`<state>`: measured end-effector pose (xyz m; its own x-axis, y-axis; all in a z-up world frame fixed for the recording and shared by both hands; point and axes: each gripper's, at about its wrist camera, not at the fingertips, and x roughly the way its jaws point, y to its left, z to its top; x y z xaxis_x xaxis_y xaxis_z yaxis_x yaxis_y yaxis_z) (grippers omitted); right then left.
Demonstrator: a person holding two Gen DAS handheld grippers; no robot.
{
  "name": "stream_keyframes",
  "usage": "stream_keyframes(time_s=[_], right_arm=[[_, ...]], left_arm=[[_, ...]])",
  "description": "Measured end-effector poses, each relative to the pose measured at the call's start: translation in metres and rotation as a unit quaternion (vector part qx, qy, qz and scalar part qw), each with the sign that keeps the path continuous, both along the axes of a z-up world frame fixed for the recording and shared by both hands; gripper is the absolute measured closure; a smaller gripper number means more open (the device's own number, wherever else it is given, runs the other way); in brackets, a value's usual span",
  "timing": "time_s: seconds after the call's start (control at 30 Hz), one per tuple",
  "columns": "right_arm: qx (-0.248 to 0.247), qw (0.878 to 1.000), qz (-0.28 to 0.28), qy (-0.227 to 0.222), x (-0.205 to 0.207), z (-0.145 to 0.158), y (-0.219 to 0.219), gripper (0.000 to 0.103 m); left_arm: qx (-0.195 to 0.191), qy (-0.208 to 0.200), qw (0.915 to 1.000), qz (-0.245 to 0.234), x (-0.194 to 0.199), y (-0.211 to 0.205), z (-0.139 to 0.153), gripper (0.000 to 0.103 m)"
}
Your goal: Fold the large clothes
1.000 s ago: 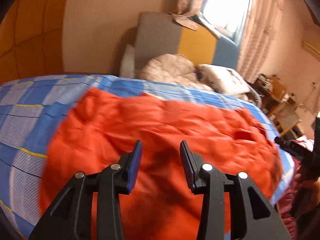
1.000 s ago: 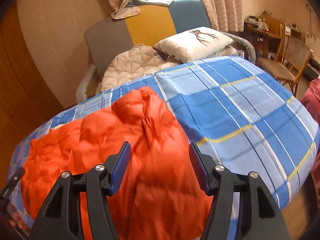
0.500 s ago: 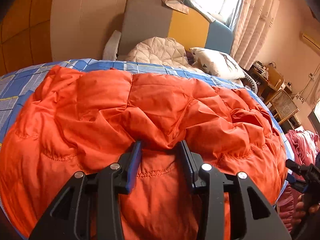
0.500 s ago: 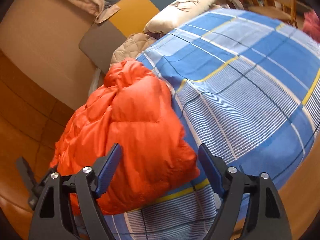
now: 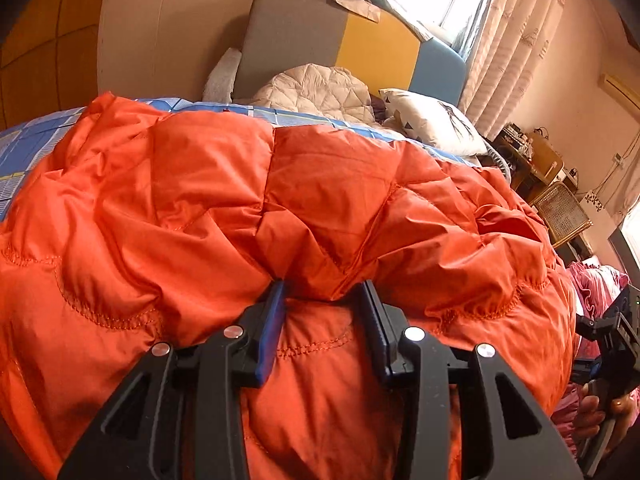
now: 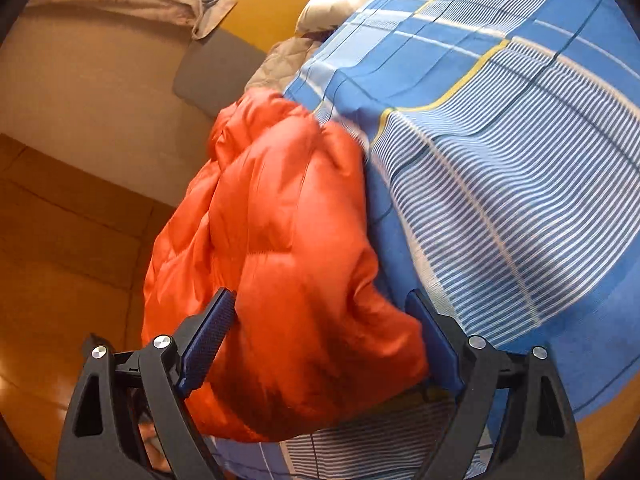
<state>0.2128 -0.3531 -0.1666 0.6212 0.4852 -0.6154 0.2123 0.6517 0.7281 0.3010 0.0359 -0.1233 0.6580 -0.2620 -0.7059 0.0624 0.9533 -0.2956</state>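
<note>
Between left hand-held gripper (image 5: 324, 300) fingers | orange jacket (image 5: 240, 200) fold, pinched

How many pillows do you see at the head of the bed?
1. One white pillow lies at the head of the bed, right of the beige quilted blanket. More pillows may be hidden behind the orange jacket.

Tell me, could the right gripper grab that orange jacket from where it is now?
Probably yes. The right gripper is wide open with the near end of the orange jacket bulging between its fingers, and nothing sits in between. Closing should catch the fabric, though how firmly is unclear.
</note>
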Motion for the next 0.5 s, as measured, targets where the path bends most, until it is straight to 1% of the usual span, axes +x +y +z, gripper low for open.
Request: stream_keyframes(time_s=[0.07, 0.17, 0.27, 0.3, 0.33, 0.4, 0.5], right_arm=[[0.007, 1.0, -0.005, 0.002, 0.005, -0.002, 0.0, 0.016], [0.013, 1.0, 0.002, -0.001, 0.012, -0.003, 0.004, 0.016], [0.018, 1.0, 0.004, -0.005, 0.017, -0.002, 0.007, 0.023], [0.015, 1.0, 0.004, -0.006, 0.017, -0.001, 0.008, 0.029], [0.006, 1.0, 0.006, -0.009, 0.018, 0.003, 0.011, 0.033], [-0.016, 1.0, 0.013, -0.007, 0.017, 0.007, 0.015, 0.035], [-0.044, 0.999, 0.006, 0.009, 0.018, 0.007, 0.021, 0.033]], left_arm=[[0.001, -0.001, 1.0, 0.0, 0.001, -0.001, 0.001, 0.065], [0.004, -0.005, 1.0, -0.003, 0.0, -0.001, 0.0, 0.065], [0.008, -0.009, 0.9999, -0.007, -0.002, -0.002, -0.002, 0.065], [0.011, -0.01, 0.9998, -0.01, -0.003, -0.003, -0.003, 0.065], [0.012, -0.011, 0.9998, -0.012, -0.003, -0.003, -0.004, 0.065], [0.011, -0.011, 0.9998, -0.015, -0.002, -0.003, -0.006, 0.065], [0.004, -0.011, 0.9998, -0.017, -0.002, -0.001, -0.009, 0.065]])
